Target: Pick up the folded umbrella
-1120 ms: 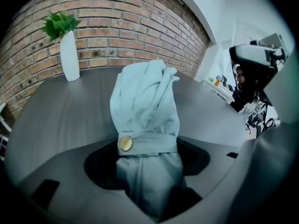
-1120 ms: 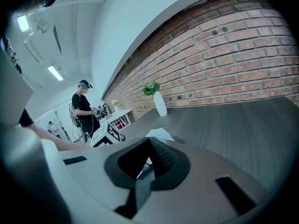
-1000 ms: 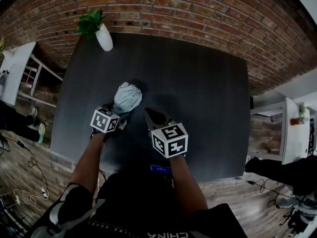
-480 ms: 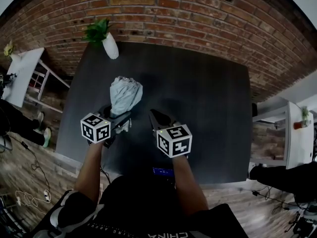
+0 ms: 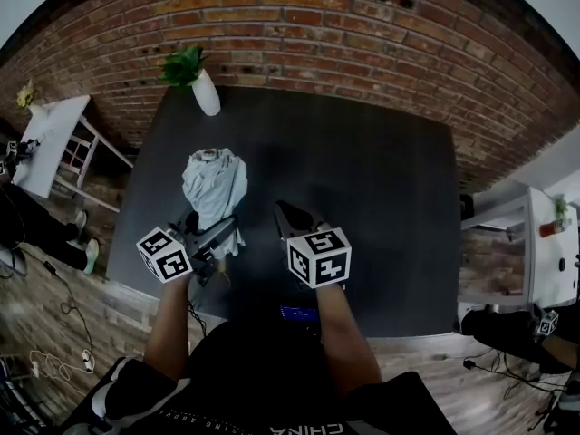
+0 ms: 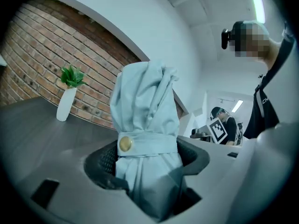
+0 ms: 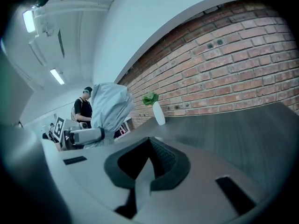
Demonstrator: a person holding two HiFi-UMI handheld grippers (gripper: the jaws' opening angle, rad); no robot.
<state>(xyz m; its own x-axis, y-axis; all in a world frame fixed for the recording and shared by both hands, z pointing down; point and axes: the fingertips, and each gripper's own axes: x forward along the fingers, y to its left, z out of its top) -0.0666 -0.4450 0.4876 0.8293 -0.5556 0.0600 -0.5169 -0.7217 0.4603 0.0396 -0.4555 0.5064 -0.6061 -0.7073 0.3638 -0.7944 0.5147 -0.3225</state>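
**Claw status: left claw (image 6: 150, 164) clamped on umbrella (image 6: 147, 101); right claw (image 7: 148, 146) pinched together, empty**

Left gripper view: both jaws press the pale blue-grey umbrella from either side, approx. at its strap (image 6: 149, 144) w/ gold button (image 6: 125, 144). Bunched fabric stands up above the jaws and fills the middle of the view.

Head view: left claw (image 5: 216, 232) sits near the table's (image 5: 381, 198) front-left edge. The umbrella (image 5: 215, 184) rises out of it toward the brick wall (image 5: 362, 25) and looks clear of the table top.

Right gripper view: jaw tips meet, nothing btwn them. The umbrella (image 7: 110, 108) shows off to the left, well apart from this claw.

Head view: right claw (image 5: 286, 216) is over the table just beside the left one, not touching the umbrella.

White vase (image 5: 207, 93) w/ green plant stands at the table's far-left corner, by the wall.
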